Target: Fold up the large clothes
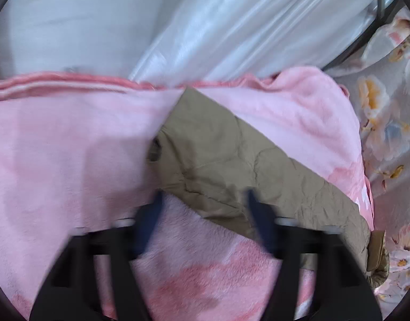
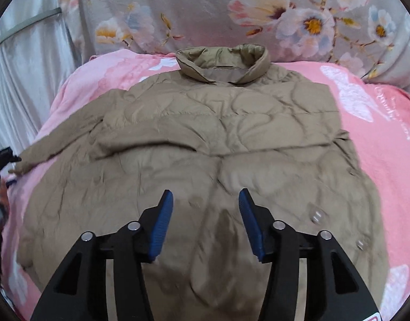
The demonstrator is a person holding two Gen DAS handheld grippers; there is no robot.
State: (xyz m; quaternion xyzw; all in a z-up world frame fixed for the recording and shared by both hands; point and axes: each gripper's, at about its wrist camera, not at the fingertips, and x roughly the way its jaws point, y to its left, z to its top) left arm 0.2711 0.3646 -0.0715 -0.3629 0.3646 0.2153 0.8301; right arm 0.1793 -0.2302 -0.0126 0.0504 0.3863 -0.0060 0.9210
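Pink fleece blanket (image 2: 378,139) under my tan quilted jacket (image 2: 205,139), right hand-held gripper (image 2: 206,200) hovering wide above its front, left hand-held gripper (image 1: 202,200) wide, empty, over the sleeve (image 1: 231,165).

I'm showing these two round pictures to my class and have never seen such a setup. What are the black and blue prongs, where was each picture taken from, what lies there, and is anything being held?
There is no robot: a person holds a hand-held two-finger clamp in each hand, with a wide-angle camera on each looking forward along its fingers.

One picture looks out from the left gripper, the other from the right gripper. The blue strips are finger pads.

A tan quilted jacket lies flat on a pink fleece blanket, collar away from the right camera. Behind is a floral sheet.

Both grippers are open and hold nothing. The left view is blurred.
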